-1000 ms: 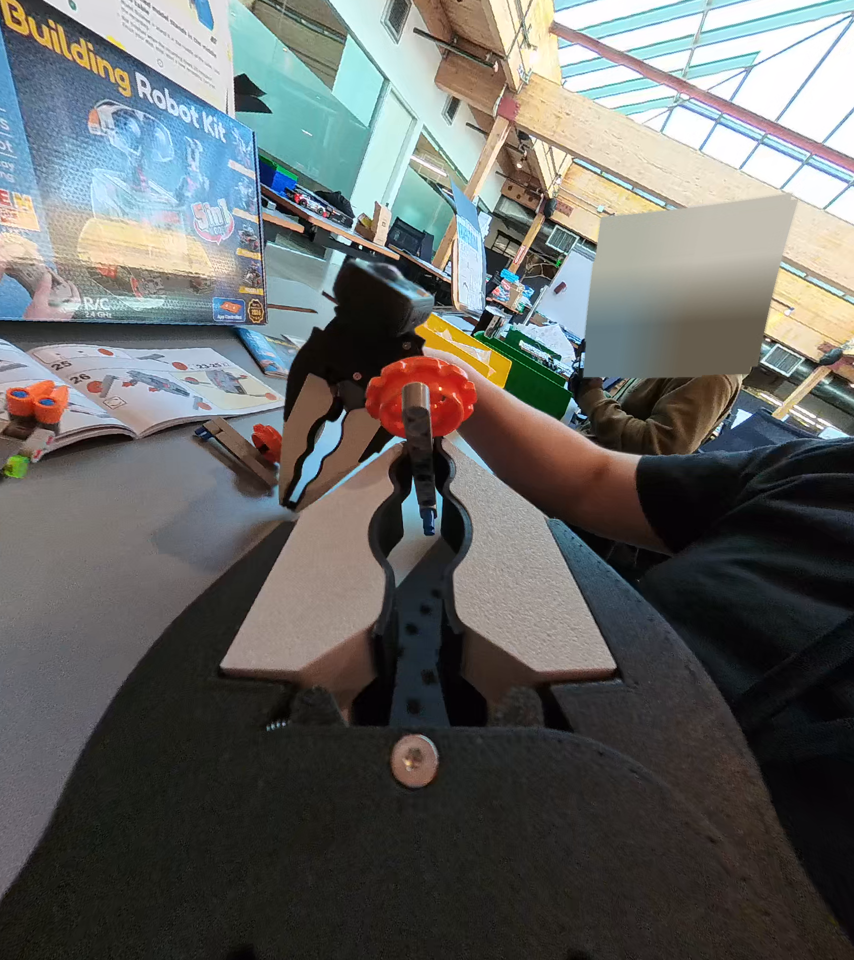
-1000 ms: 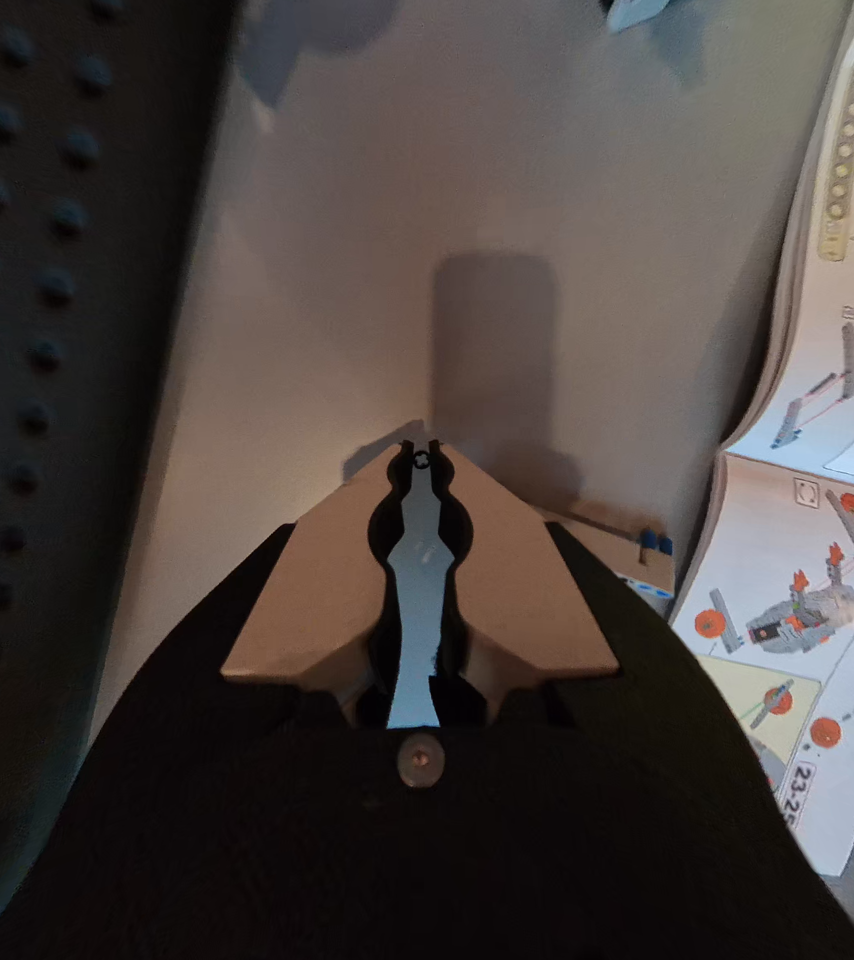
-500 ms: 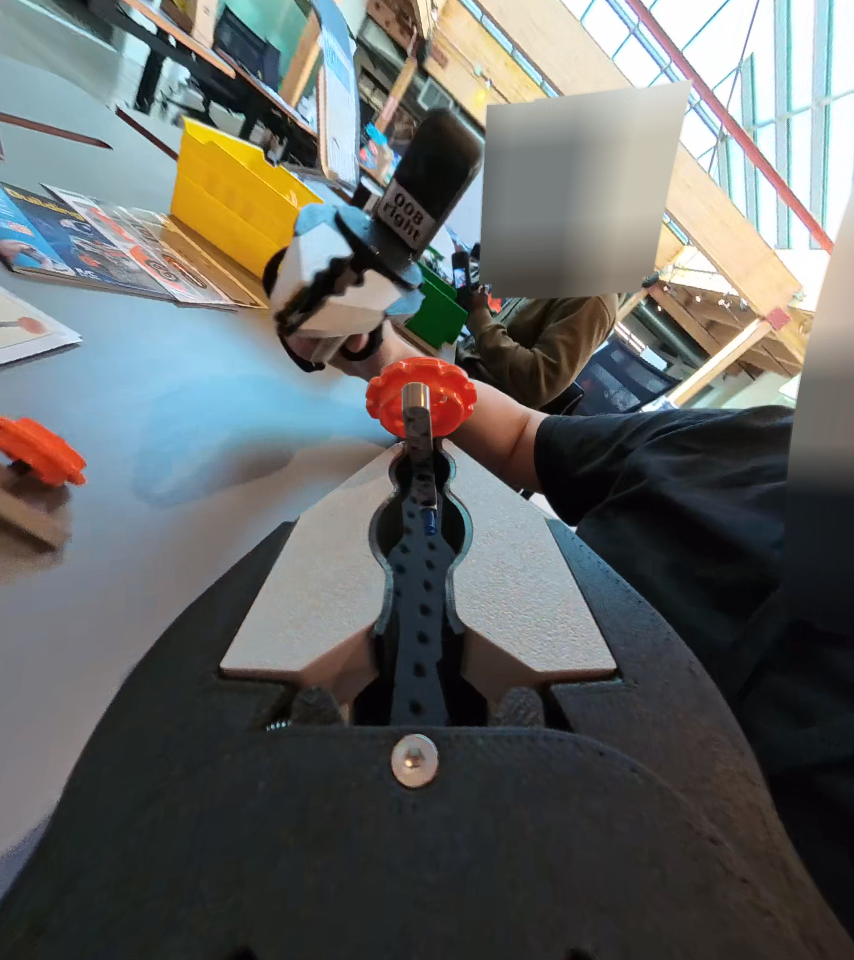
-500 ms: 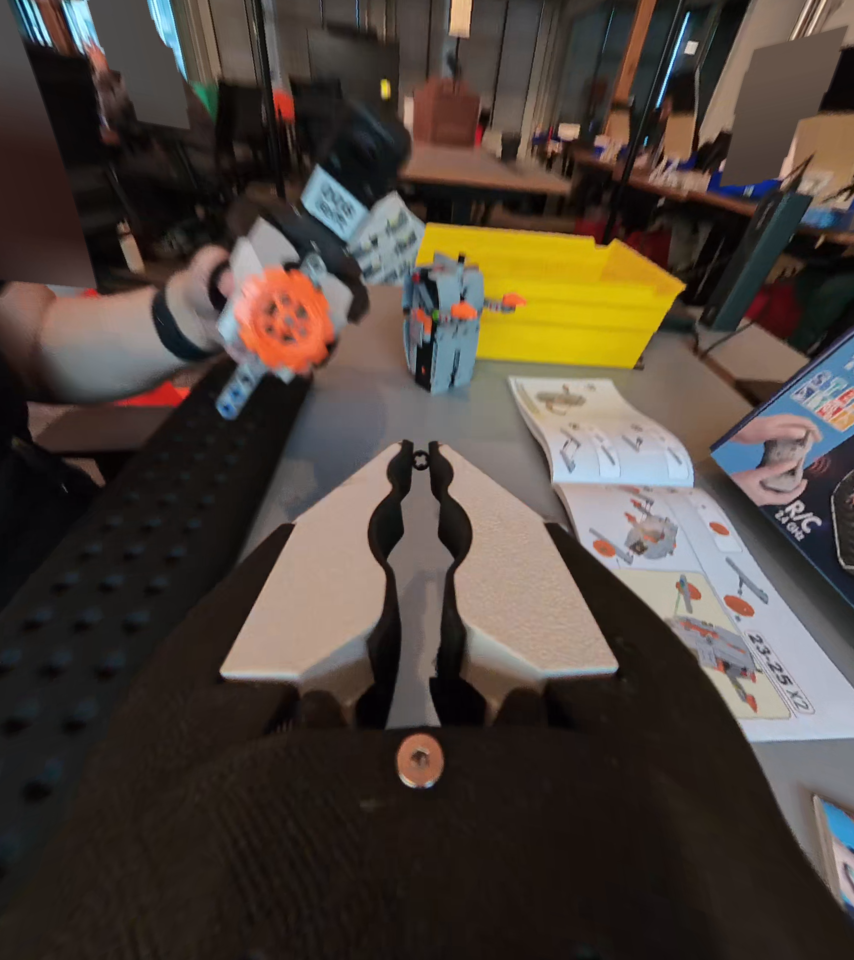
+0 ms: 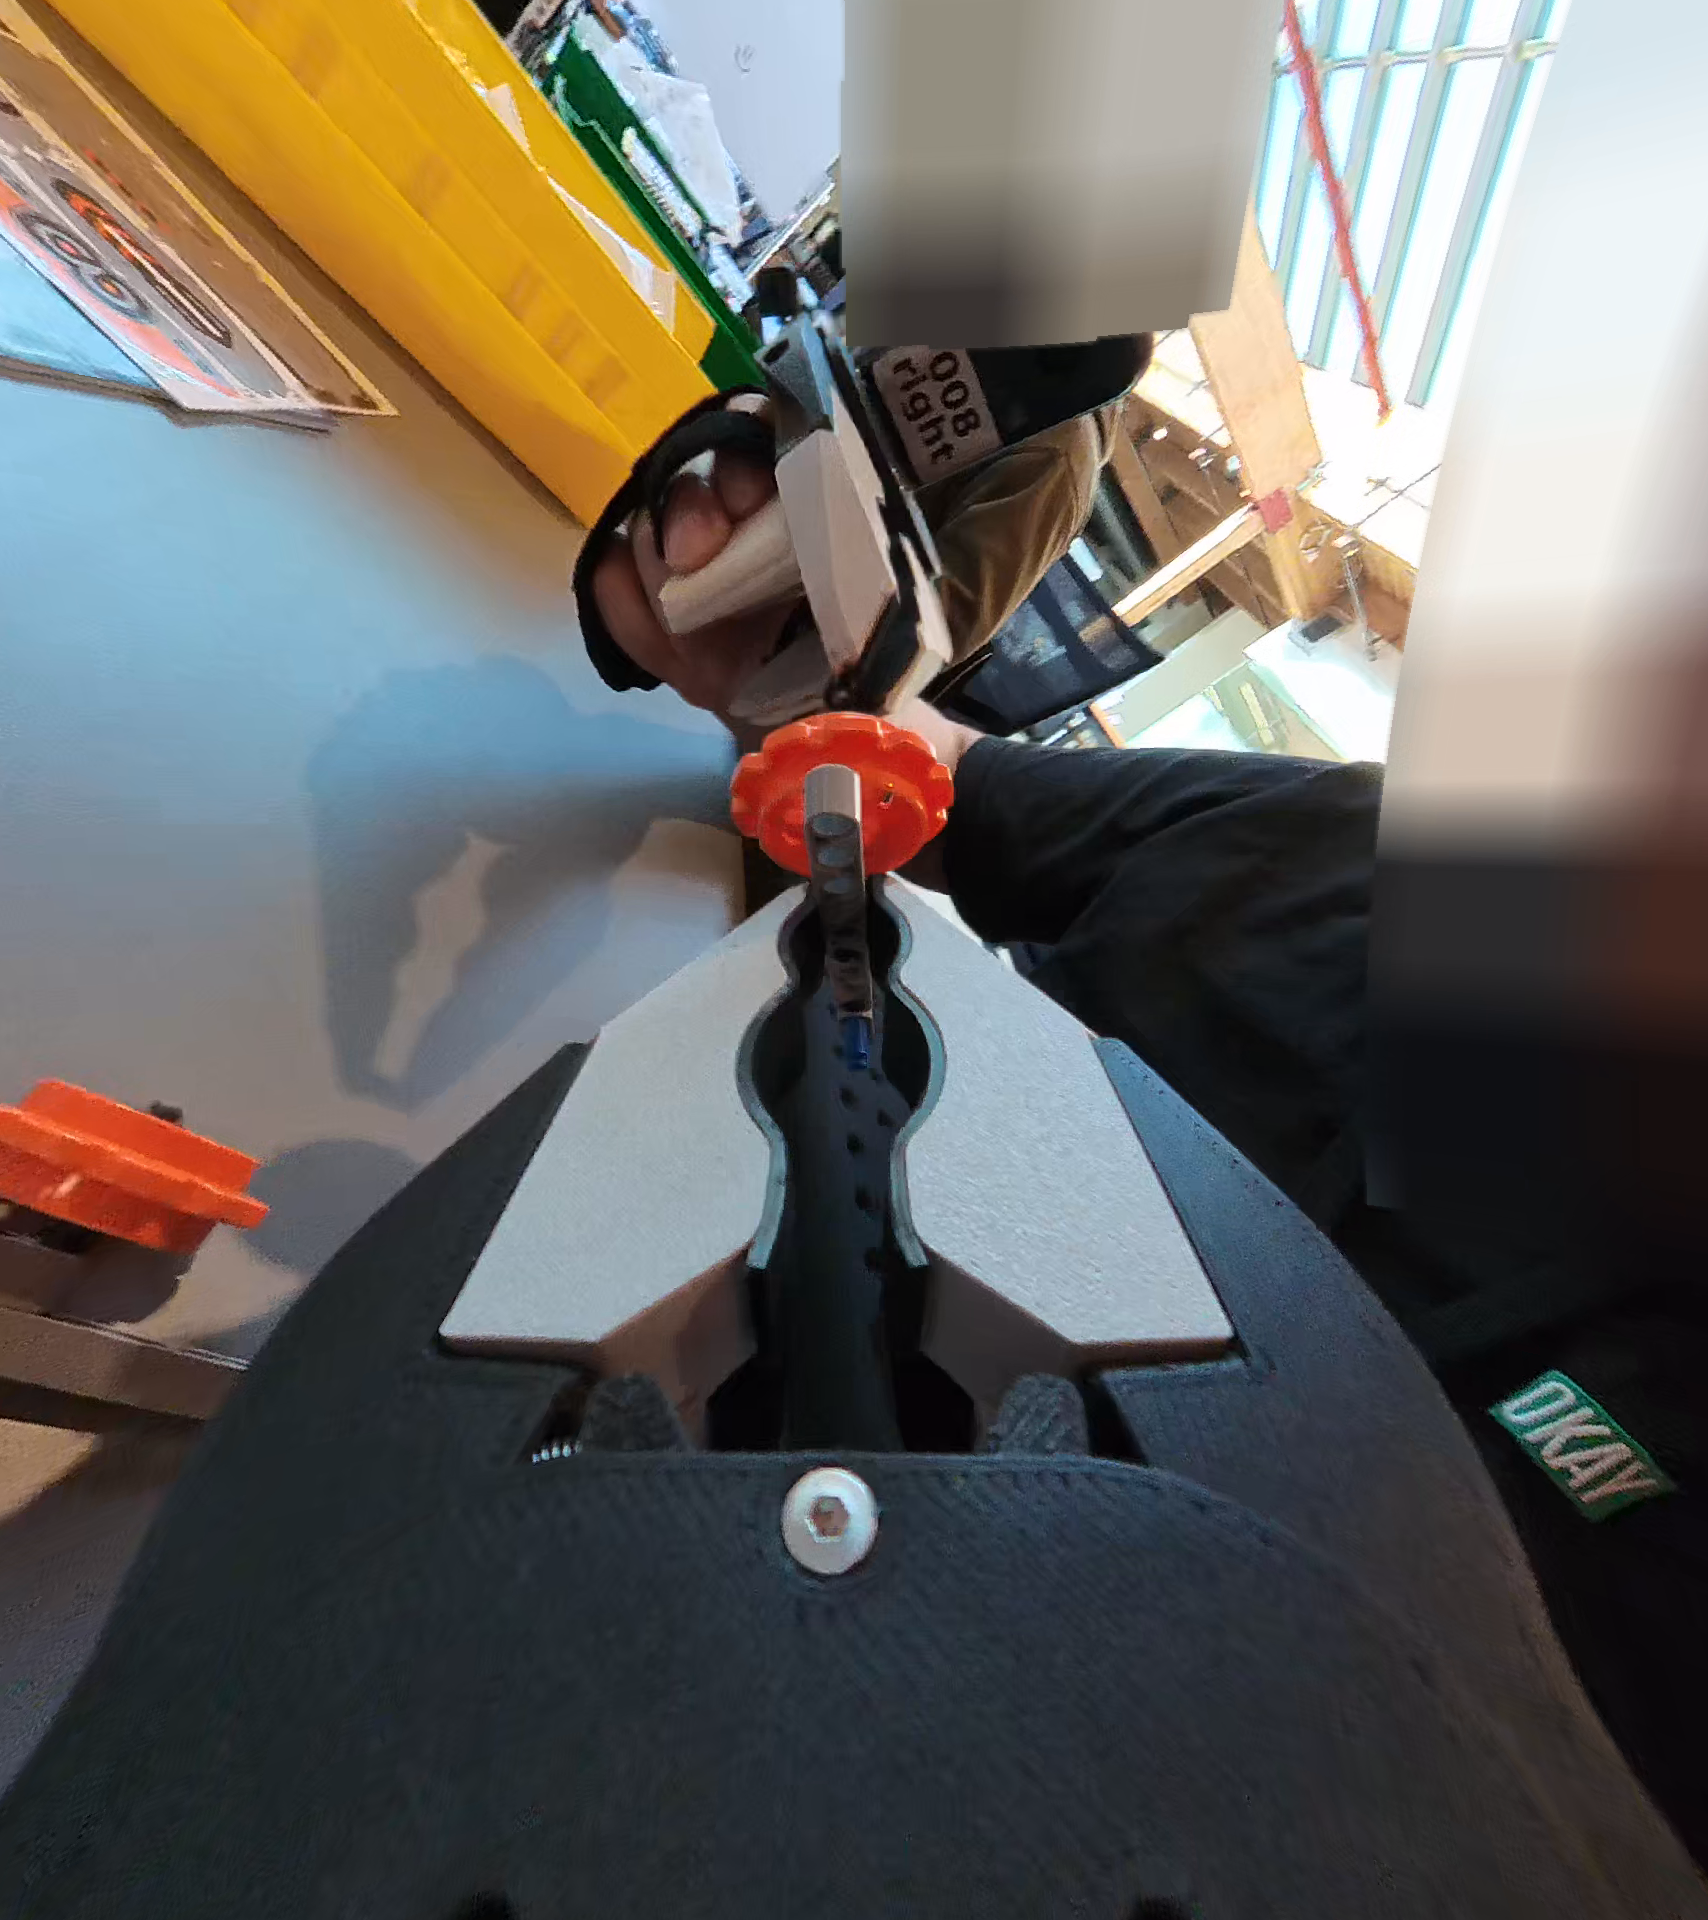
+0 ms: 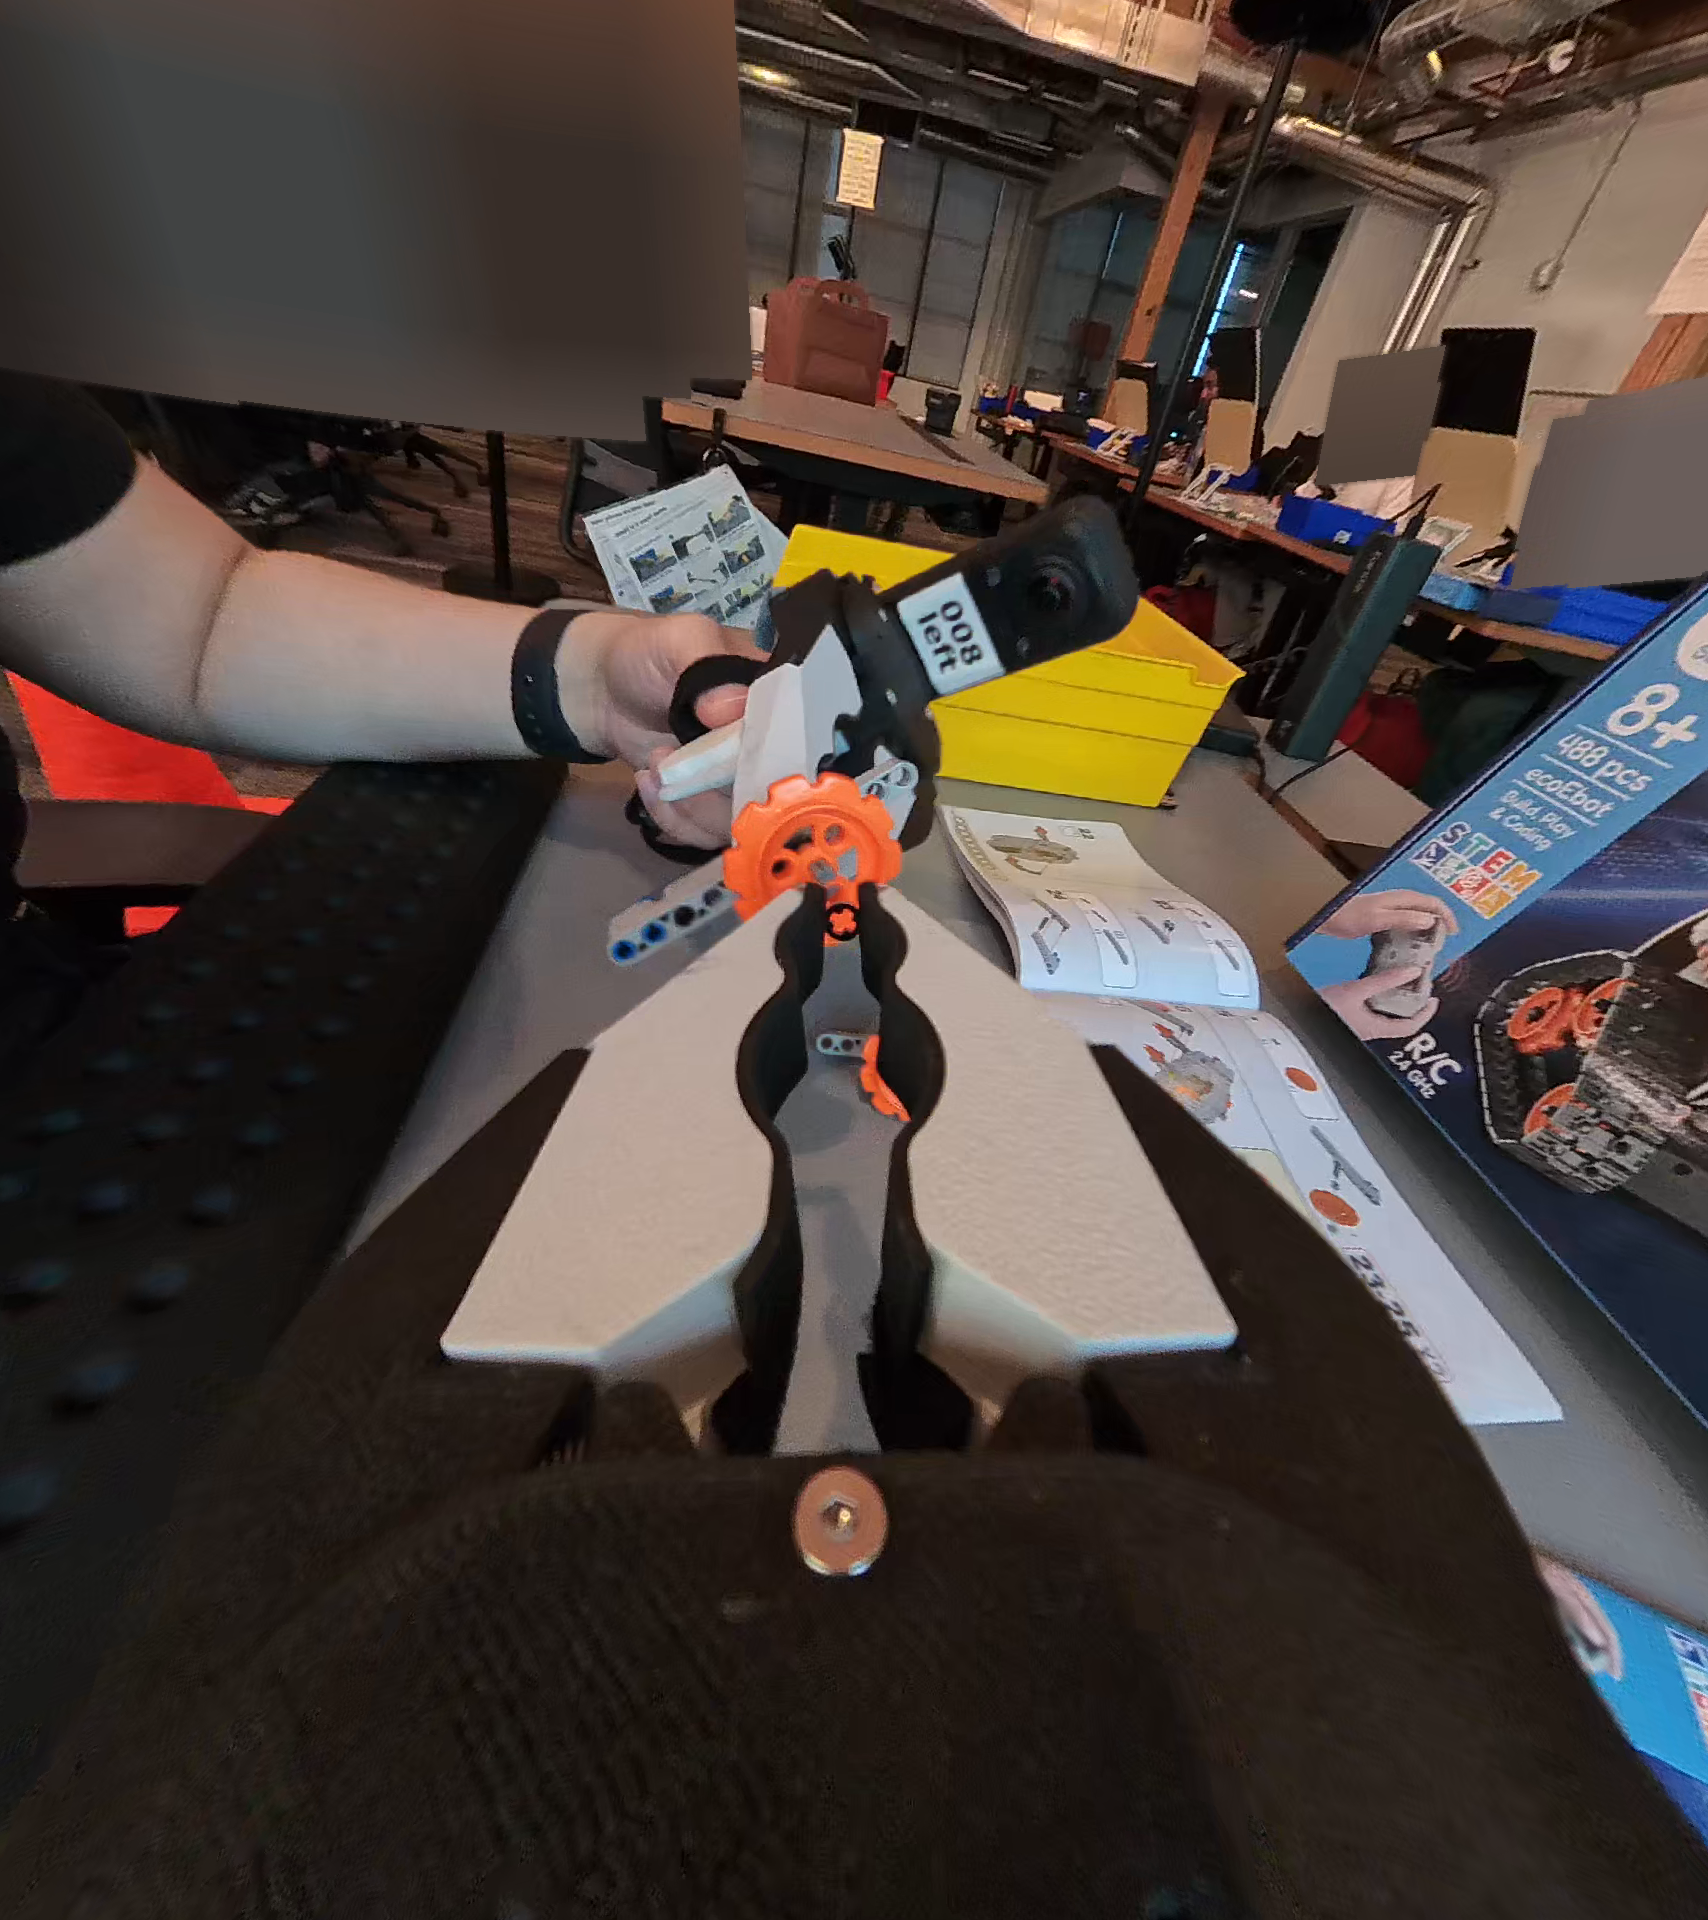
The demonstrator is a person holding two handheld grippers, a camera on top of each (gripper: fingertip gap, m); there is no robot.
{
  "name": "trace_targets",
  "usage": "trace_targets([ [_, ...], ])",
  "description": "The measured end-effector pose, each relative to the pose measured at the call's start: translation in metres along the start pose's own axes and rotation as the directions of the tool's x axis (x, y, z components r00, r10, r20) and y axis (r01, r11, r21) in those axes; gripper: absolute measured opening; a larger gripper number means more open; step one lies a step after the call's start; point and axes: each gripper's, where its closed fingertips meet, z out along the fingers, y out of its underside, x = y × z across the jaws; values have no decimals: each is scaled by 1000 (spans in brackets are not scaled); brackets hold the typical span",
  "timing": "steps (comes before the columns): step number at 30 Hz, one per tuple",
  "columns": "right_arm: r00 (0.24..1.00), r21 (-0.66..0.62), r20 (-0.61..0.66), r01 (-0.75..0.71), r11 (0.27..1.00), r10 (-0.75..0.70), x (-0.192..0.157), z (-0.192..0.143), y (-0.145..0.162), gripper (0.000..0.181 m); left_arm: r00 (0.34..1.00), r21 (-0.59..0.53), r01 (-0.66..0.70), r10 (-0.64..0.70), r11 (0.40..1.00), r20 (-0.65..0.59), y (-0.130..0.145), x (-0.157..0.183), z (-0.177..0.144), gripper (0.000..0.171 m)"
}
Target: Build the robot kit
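My left gripper (image 5: 834, 899) is shut on a thin grey holed beam (image 5: 832, 831) with an orange gear (image 5: 777, 800) on its far end, held up above the grey table (image 5: 154, 644). The right wrist view shows that gripper (image 6: 829, 717), the gear (image 6: 777, 831) and the beam (image 6: 668, 920) from the front. My right gripper (image 6: 839, 920) is shut on a small orange cross-shaped pin (image 6: 841, 921), which is right at the gear's lower face. In the left wrist view the right gripper (image 5: 855, 582) hangs just above the gear.
A second orange gear (image 5: 102, 1153) lies on a grey beam at the left. Yellow bins (image 6: 1068, 717), an open instruction booklet (image 6: 1120, 935) and a blue kit box (image 6: 1608, 987) stand to the right. A black studded strip (image 6: 206, 1039) runs along the left. A person's arm (image 6: 310, 655) holds the left gripper. The tips of both grippers are at nearly the same place.
My right gripper lifted off the table, swung up to face the left gripper and closed in on the gear. My left gripper turned rightward with the beam and gear still held.
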Motion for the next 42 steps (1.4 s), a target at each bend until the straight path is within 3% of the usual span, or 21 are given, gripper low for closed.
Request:
trace_targets([
  [5,997,-5,40,67,998,-66,-13,11,0,4,999,52,20,-18,998,-42,12,3,-4,5],
  [10,993,-12,42,108,994,-107,-20,17,2,4,999,-18,-26,25,999,-36,20,3,-2,5],
  [16,991,-13,75,114,993,-113,-32,21,3,5,989,-8,-18,16,1000,-149,20,20,2,5],
  [42,991,26,96,90,996,-92,-35,18,1,5,993,-47,-2,-4,999,-115,27,13,5,5],
])
